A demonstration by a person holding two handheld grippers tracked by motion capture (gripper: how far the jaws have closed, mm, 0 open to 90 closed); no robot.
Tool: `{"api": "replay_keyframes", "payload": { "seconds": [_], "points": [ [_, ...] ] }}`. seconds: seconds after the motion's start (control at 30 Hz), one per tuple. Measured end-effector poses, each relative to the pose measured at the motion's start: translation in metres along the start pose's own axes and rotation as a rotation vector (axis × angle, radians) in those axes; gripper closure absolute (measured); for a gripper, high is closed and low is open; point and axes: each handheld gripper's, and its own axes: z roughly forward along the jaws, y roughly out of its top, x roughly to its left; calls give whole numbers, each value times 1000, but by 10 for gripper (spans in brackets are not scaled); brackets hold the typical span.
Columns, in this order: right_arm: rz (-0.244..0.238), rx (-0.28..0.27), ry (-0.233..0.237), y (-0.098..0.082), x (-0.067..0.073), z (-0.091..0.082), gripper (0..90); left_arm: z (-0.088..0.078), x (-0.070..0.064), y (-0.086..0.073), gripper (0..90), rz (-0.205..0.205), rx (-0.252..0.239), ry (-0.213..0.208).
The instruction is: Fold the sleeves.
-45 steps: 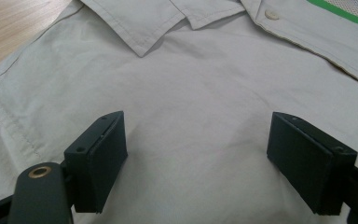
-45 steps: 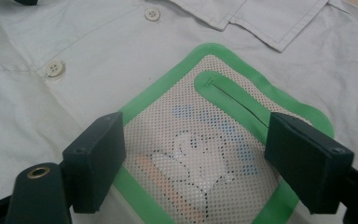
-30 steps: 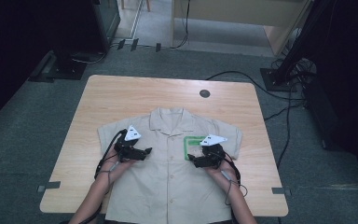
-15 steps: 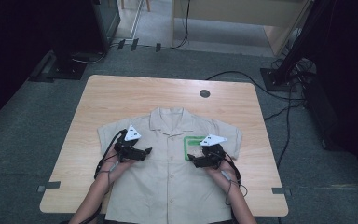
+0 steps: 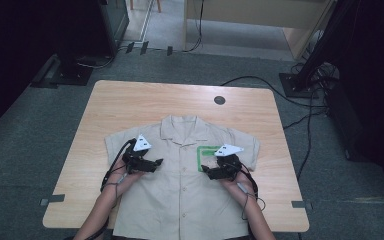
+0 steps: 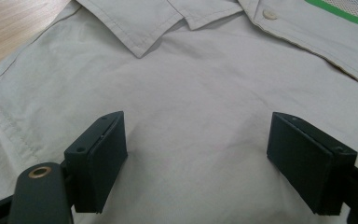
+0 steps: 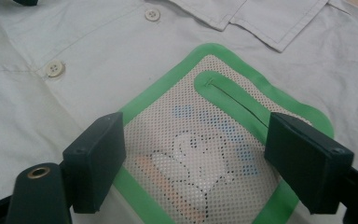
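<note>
The pale beige short-sleeved cotton shirt [image 5: 182,185] lies flat, front up, on the light wooden worktop [image 5: 130,105], soft and limp, best pinched at seam or sleeve edge; left hand-held gripper [image 6: 196,154] and right hand-held gripper [image 7: 193,158] hover spread, empty.

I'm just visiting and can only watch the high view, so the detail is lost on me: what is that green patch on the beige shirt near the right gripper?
Observer: It is a green-edged white mesh pocket sewn to the beige short-sleeved shirt, with a printed picture showing through the mesh.
Operator: Is the right gripper holding it?
Observer: No, its jaws stand wide open either side of the pocket, pinching nothing.
Operator: And the left gripper?
Observer: Open too, over plain fabric just below the shirt's collar point.
</note>
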Motion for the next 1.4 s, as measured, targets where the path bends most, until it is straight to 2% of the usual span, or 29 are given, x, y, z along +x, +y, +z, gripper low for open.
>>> {"api": "replay_keyframes", "payload": {
  "seconds": [0.9,1.17,1.4],
  "points": [
    [11,0,-8,0,1,0,206,0,0,0,199,-1,0,2],
    [8,8,-2,1,-3,-2,226,0,0,0,199,-1,0,2],
    [25,-1,-8,-1,-10,-5,220,0,0,0,199,-2,0,3]
  ]
}}
